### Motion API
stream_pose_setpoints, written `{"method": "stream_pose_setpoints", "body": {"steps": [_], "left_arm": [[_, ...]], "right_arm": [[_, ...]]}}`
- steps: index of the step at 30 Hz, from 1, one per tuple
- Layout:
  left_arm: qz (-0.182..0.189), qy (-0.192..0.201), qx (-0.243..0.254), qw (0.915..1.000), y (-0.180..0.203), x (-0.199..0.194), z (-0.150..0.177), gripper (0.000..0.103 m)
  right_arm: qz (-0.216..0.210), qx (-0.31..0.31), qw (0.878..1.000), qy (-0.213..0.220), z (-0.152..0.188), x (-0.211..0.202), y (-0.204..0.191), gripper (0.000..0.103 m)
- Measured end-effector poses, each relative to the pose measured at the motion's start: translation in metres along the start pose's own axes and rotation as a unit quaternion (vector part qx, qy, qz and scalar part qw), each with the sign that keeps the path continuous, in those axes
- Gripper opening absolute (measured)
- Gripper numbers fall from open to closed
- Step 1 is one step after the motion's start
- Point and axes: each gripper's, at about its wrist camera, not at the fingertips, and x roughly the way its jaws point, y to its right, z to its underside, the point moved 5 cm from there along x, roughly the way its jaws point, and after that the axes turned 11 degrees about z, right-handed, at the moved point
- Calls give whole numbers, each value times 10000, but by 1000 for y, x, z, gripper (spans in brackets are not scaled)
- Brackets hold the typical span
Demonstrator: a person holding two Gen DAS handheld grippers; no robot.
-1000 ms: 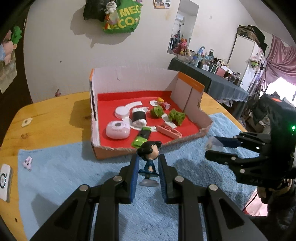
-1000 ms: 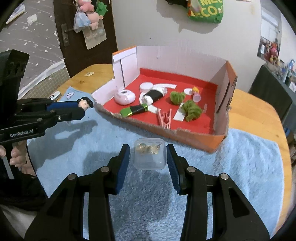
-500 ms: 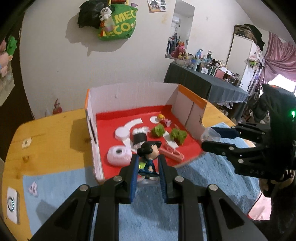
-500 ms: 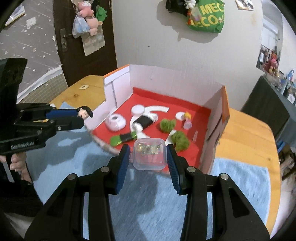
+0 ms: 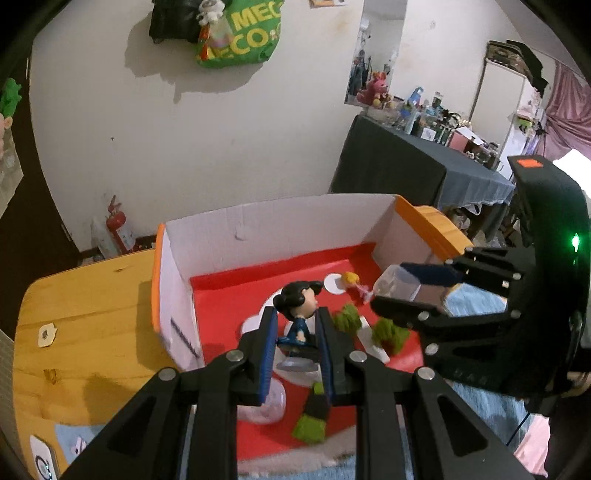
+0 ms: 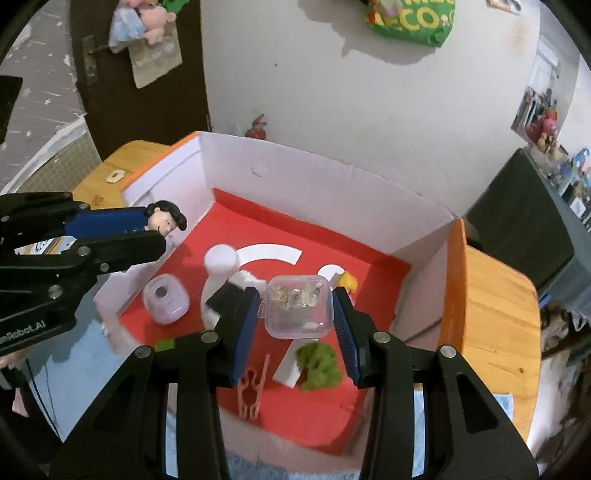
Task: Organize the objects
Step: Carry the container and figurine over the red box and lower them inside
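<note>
Both claws are over the box now! The left claw (image 5: 297, 343) is pinching a small figurine (image 5: 298, 312) with black hair and a dark blue outfit, blue pads pressed on either side of its body, its round base showing just below the fingertips. In the left wrist view it sits at centre frame, above the red floor of the cardboard box (image 5: 258, 229).

Over on the right, the right claw (image 6: 297, 314) grips a clear plastic case (image 6: 297, 306), square with rounded corners, small metallic bits visible inside. The pads are clamped on its two sides, and it hangs at centre of the right wrist view, above the red floor, with the box's white back wall behind it.

Down in the box: a lilac rounded gadget (image 6: 165, 299) at left, a white cap (image 6: 221, 258) above it, a white arc shape (image 6: 271, 253) on the floor, a green fuzzy clump (image 6: 319, 365) lower right of the case, a pink clip (image 6: 253, 391) at lower centre, and a yellow-topped little toy (image 6: 347, 282) peeking just right of the case.

The box stands on a wooden surface (image 5: 81, 314), with a blue towel (image 5: 491, 406) at the lower right of the left wrist view. A green bag (image 5: 240, 33) hangs on the wall at the top.
</note>
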Motion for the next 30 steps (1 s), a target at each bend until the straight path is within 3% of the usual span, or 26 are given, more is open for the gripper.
{"method": "stream_pose_setpoints", "body": {"steps": [13, 30], "left_arm": [[13, -527, -916, 9944, -44, 71, -20, 22], [-5, -697, -1337, 9886, -51, 107, -23, 22]], "right_arm": [[146, -96, 9982, -578, -15, 59, 2, 39], [230, -381, 9941, -990, -19, 98, -5, 39]]}}
